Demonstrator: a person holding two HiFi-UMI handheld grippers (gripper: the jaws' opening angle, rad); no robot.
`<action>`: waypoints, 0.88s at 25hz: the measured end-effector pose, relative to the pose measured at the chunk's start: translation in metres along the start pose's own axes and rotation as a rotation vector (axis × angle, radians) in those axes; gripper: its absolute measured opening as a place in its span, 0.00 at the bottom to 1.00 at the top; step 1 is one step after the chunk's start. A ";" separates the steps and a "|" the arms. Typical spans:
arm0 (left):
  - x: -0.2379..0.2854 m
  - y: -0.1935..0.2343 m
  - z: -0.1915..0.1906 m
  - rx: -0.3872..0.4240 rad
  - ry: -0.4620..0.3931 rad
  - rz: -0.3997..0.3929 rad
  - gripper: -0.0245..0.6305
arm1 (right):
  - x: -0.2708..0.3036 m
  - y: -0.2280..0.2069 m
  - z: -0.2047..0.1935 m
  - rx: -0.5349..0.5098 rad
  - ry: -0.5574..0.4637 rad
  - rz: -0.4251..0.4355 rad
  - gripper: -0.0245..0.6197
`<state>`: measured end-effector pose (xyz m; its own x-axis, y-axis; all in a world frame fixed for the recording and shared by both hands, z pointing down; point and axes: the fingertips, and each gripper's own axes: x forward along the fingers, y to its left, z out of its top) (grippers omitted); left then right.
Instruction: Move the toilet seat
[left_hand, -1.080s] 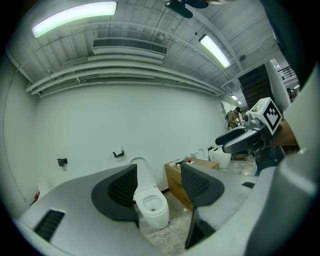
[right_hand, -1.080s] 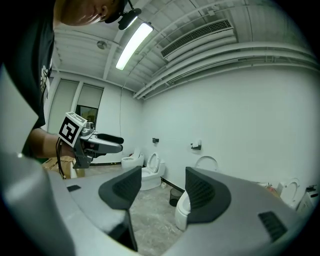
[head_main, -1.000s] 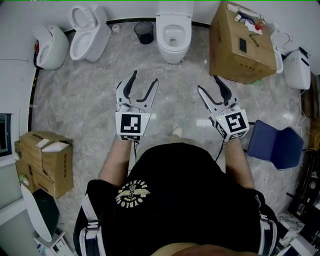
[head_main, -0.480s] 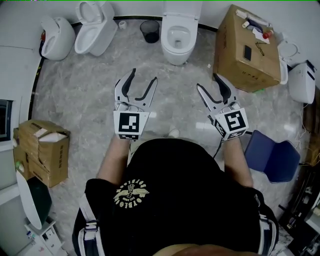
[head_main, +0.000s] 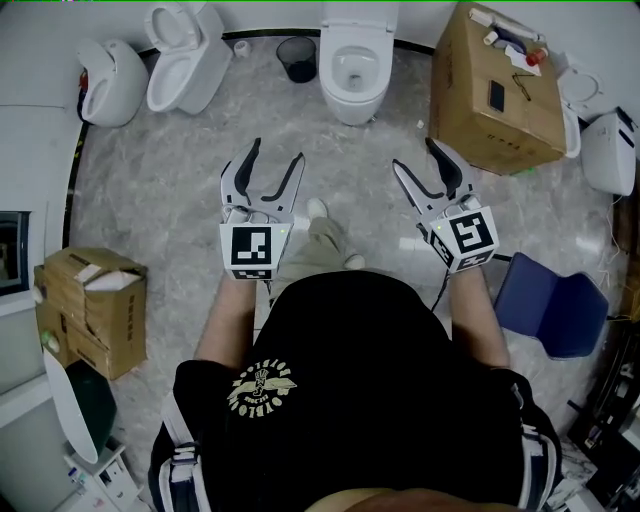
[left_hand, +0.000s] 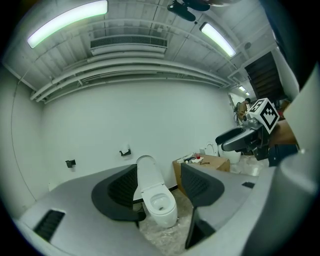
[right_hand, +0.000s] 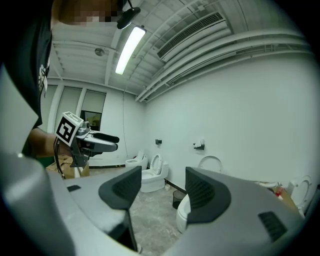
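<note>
A white toilet (head_main: 355, 72) stands against the far wall, its lid (left_hand: 146, 172) raised and the seat ring (left_hand: 161, 202) lying on the bowl. My left gripper (head_main: 276, 152) is held open in the air a step short of it, with the toilet framed between its jaws in the left gripper view. My right gripper (head_main: 414, 154) is also open and empty, to the right at the same height. In the right gripper view the bowl (right_hand: 181, 214) is partly hidden behind the right jaw. Neither gripper touches the toilet.
A big cardboard box (head_main: 495, 90) with small items on top stands right of the toilet, and a black bin (head_main: 295, 57) stands left of it. Two more toilets (head_main: 185, 60) sit at the far left. A blue chair (head_main: 550, 305) is at the right, and cardboard boxes (head_main: 85, 310) at the left.
The person has stepped forward; a leg and shoe now show between the grippers. Both grippers have edged nearer the toilet and stay open.
</note>
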<state>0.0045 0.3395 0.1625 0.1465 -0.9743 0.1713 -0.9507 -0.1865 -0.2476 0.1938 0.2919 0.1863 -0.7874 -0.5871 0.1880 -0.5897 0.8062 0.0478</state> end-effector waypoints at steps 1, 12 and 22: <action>0.004 -0.001 0.000 0.001 -0.002 -0.005 0.45 | 0.001 -0.002 -0.001 0.009 0.000 -0.002 0.45; 0.058 0.014 -0.005 0.003 -0.010 -0.041 0.45 | 0.040 -0.033 -0.006 0.025 0.012 -0.017 0.45; 0.127 0.058 0.000 -0.023 -0.049 -0.043 0.45 | 0.110 -0.074 0.002 0.021 0.043 -0.005 0.45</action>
<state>-0.0316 0.2045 0.1698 0.1998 -0.9706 0.1339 -0.9492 -0.2257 -0.2192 0.1506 0.1671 0.2020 -0.7764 -0.5869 0.2297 -0.5974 0.8014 0.0282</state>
